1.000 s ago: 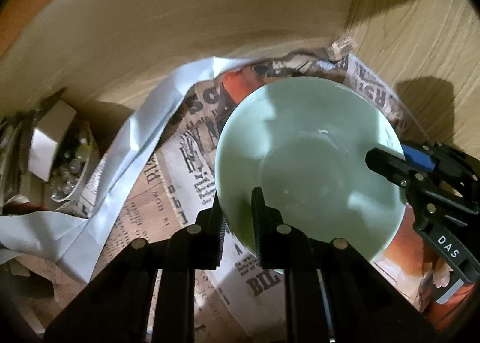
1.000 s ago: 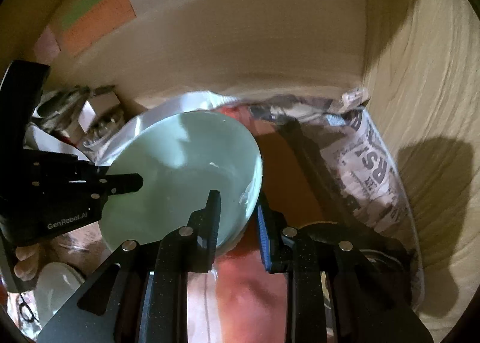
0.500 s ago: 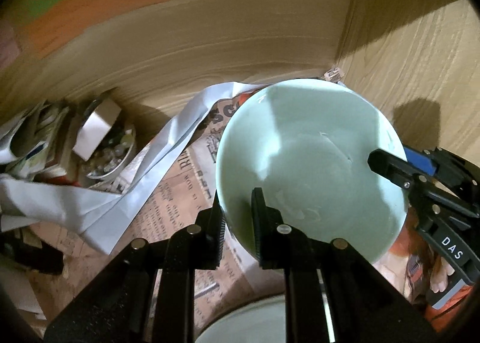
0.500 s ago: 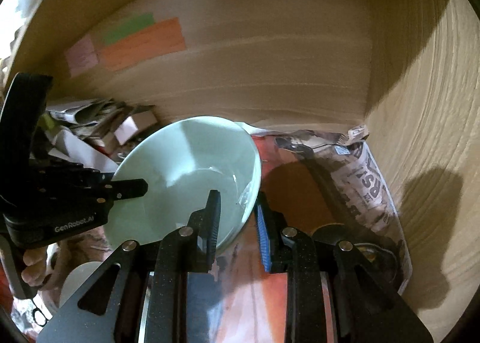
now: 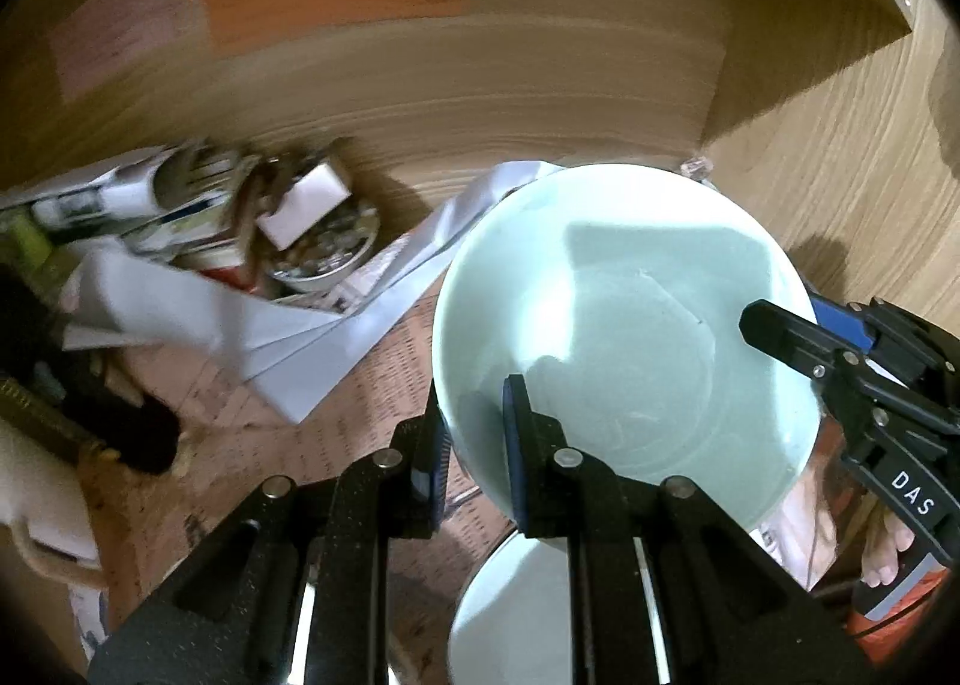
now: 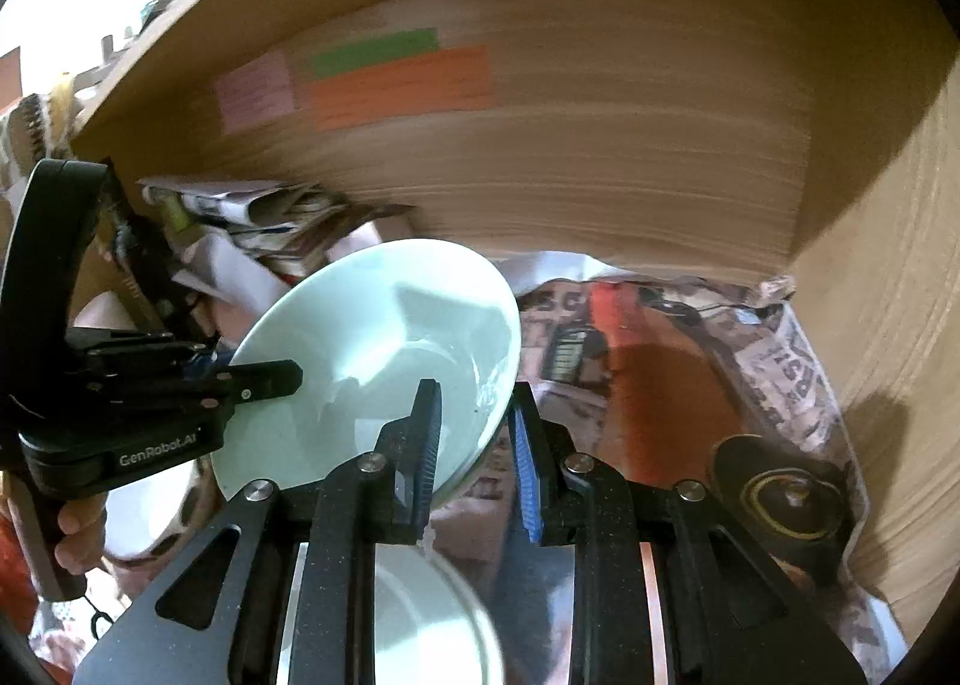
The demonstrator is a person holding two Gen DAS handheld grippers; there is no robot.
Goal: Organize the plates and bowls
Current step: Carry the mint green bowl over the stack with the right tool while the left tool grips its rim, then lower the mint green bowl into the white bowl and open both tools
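Note:
A pale green bowl (image 5: 624,337) hangs in the air inside a wooden cabinet, tilted, held by both grippers at once. My left gripper (image 5: 474,439) is shut on its near left rim, one finger inside and one outside. My right gripper (image 6: 474,427) is shut on the opposite rim of the same bowl (image 6: 372,349). In each view the other gripper shows at the far side of the bowl. A second pale green bowl (image 5: 516,613) lies below, partly hidden by the fingers; it also shows low in the right wrist view (image 6: 420,619).
Newspaper (image 6: 690,361) lines the cabinet floor. At the left stand a metal dish of small bits (image 5: 324,259), white paper sheets (image 5: 252,337) and folded papers. A dark round lid (image 6: 780,493) lies at the right. Wooden walls close in behind and to the right.
Both grippers have lifted the bowl and drawn it back from the rear wall; the coloured labels on that wall and the second bowl below have come into view.

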